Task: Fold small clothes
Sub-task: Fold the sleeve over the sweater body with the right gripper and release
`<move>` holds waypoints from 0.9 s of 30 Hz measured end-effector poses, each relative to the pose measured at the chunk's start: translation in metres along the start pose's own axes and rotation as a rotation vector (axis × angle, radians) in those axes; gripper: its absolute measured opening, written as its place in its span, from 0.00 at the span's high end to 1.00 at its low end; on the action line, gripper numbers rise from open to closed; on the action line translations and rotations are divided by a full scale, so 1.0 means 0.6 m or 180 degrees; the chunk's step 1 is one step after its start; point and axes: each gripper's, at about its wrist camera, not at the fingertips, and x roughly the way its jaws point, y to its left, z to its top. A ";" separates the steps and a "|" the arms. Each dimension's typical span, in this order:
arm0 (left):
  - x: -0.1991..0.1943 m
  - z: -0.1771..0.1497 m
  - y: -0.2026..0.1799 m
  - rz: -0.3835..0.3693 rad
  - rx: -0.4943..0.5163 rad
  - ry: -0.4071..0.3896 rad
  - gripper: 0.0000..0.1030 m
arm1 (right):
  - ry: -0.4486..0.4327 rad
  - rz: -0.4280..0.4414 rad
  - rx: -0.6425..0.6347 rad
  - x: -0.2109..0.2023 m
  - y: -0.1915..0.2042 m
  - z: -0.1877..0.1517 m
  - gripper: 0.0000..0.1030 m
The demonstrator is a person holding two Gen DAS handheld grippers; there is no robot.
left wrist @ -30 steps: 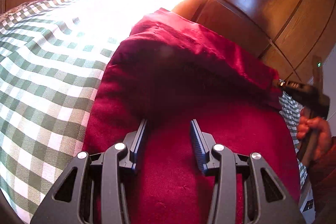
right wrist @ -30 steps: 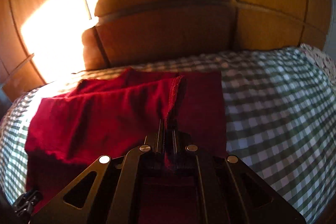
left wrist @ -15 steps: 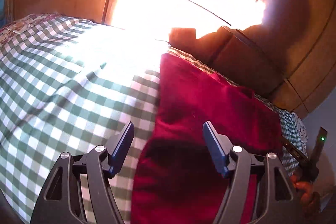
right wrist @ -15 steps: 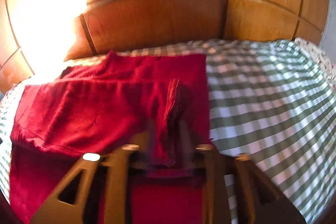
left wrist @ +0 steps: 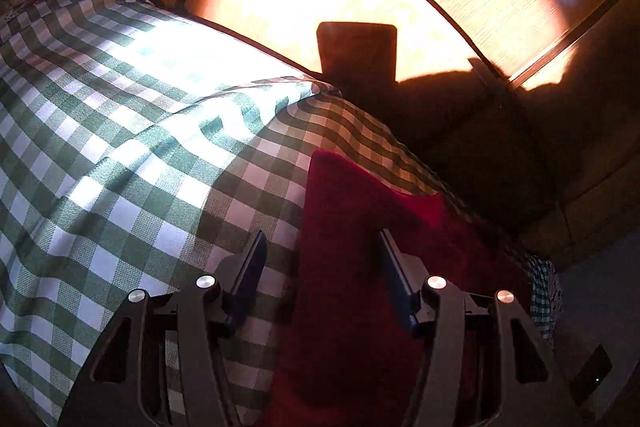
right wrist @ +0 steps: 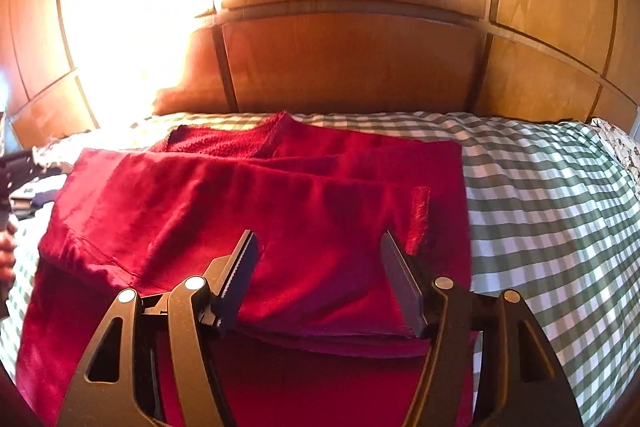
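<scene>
A dark red garment (right wrist: 248,203) lies folded over itself on the green-and-white checked bedspread (right wrist: 552,211). My right gripper (right wrist: 318,255) is open and empty, just above the garment's folded top layer, whose hemmed corner (right wrist: 418,219) lies by the right finger. In the left wrist view the garment (left wrist: 360,267) is in shadow, with its left edge between my fingers. My left gripper (left wrist: 322,251) is open and empty, straddling that edge, one finger over the bedspread (left wrist: 120,155).
A wooden panelled headboard (right wrist: 352,59) stands behind the bed, with strong sun glare on its left part (right wrist: 132,7). The other hand-held gripper and a hand (right wrist: 6,187) show at the left edge of the right wrist view.
My right gripper has opened and let go of the red fold, which now lies flat. My left gripper has opened wider and swung left off the garment toward its left edge.
</scene>
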 end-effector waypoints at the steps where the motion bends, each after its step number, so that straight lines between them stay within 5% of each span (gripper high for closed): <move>1: 0.008 0.002 -0.002 -0.0022 -0.0016 0.0027 0.71 | 0.0021 -0.0017 -0.0004 0.005 0.000 -0.002 0.39; 4: 0.003 -0.008 -0.025 0.0040 0.0232 -0.0105 0.87 | 0.0089 -0.0084 0.0008 0.016 -0.003 -0.009 0.39; 8: -0.013 -0.043 -0.077 0.0518 0.0817 -0.0464 0.88 | 0.0157 -0.0133 0.0078 0.034 -0.010 -0.024 0.39; 11: 0.037 -0.056 -0.089 0.1121 0.1141 -0.0393 0.85 | 0.0149 -0.0267 -0.0067 0.041 0.006 -0.028 0.36; 13: 0.047 -0.064 -0.092 0.1319 0.1223 -0.0456 0.77 | 0.0138 -0.0313 -0.0107 0.043 0.010 -0.030 0.36; 18: -0.021 -0.097 -0.108 0.1149 0.1148 -0.0643 0.68 | 0.0128 -0.0300 -0.0083 0.044 0.006 -0.032 0.36; 27: -0.078 -0.192 -0.145 0.0890 0.1656 -0.0693 0.65 | 0.0113 -0.0336 -0.0112 0.042 0.010 -0.033 0.35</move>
